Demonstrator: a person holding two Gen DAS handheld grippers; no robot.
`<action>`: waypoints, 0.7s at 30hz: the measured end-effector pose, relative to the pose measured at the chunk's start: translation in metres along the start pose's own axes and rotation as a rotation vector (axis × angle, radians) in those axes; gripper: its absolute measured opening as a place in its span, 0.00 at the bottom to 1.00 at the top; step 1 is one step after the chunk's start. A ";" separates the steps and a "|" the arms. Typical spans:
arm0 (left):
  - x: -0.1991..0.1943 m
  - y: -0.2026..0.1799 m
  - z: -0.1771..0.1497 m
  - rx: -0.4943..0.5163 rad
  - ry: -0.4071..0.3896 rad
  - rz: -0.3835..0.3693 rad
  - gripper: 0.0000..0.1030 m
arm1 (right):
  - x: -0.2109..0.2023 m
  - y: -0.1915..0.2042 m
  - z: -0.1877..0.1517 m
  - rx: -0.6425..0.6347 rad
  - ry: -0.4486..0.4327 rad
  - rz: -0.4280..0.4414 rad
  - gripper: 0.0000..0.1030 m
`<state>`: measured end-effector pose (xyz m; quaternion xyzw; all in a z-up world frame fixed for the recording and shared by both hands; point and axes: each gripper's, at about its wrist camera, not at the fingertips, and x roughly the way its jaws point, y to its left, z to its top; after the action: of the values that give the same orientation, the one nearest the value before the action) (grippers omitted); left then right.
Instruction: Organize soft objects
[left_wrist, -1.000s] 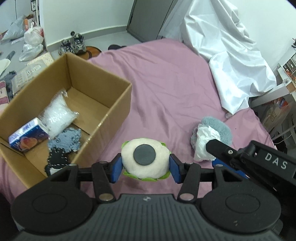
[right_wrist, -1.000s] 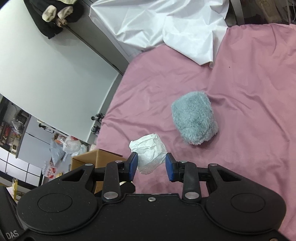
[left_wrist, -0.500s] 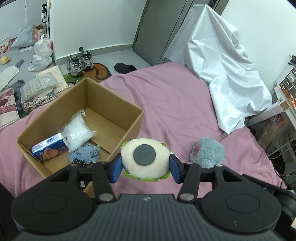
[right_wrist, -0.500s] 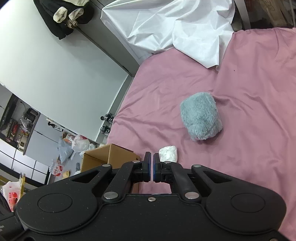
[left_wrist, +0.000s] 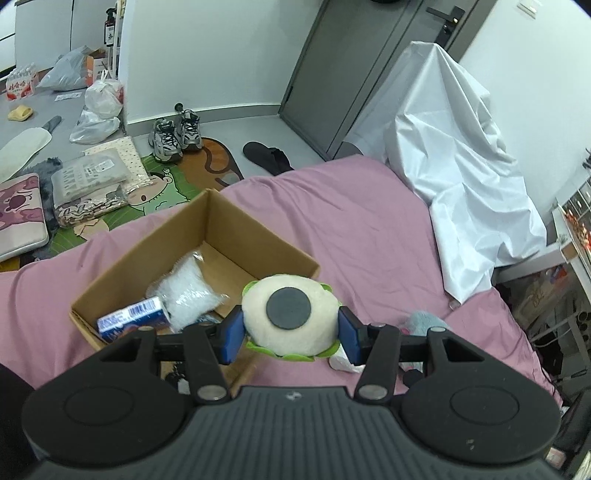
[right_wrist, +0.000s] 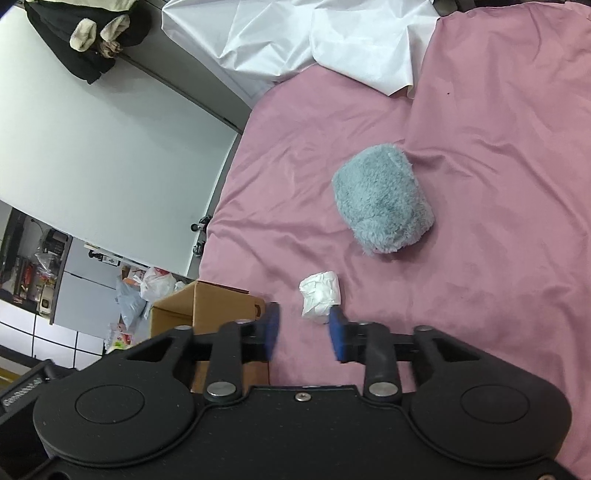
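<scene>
My left gripper (left_wrist: 291, 334) is shut on a cream plush toy (left_wrist: 290, 317) with a grey disc and green trim, held above the near right corner of an open cardboard box (left_wrist: 258, 236). The box holds a clear bag (left_wrist: 186, 291) and a blue tissue pack (left_wrist: 129, 319). My right gripper (right_wrist: 303, 334) is open and empty above the pink bedspread (right_wrist: 498, 147). A crumpled white tissue (right_wrist: 319, 295) lies on the bed just ahead of its fingertips. A grey-blue fuzzy pouch (right_wrist: 382, 199) lies farther off; it also shows in the left wrist view (left_wrist: 424, 321).
A white sheet (left_wrist: 461, 173) drapes over furniture at the bed's far right. The floor left of the bed holds shoes (left_wrist: 177, 133), bags (left_wrist: 99, 107) and cushions (left_wrist: 20, 214). The box corner (right_wrist: 207, 306) shows left of my right gripper.
My left gripper has risen with the plush toy, backing away from the box. My right gripper shut without taking the tissue, then opened again and pulled back.
</scene>
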<state>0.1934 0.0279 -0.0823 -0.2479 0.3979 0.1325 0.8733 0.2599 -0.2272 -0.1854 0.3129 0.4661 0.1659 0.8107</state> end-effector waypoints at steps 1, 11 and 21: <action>0.000 0.003 0.003 -0.004 -0.002 0.000 0.51 | 0.004 0.002 0.000 -0.004 0.009 -0.003 0.36; 0.020 0.039 0.033 -0.028 0.011 0.010 0.51 | 0.047 0.020 -0.005 -0.073 0.049 -0.082 0.48; 0.049 0.065 0.054 -0.014 0.058 0.009 0.51 | 0.091 0.031 -0.006 -0.097 0.074 -0.161 0.51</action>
<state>0.2319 0.1135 -0.1106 -0.2560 0.4233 0.1320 0.8590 0.3023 -0.1508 -0.2261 0.2287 0.5110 0.1340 0.8177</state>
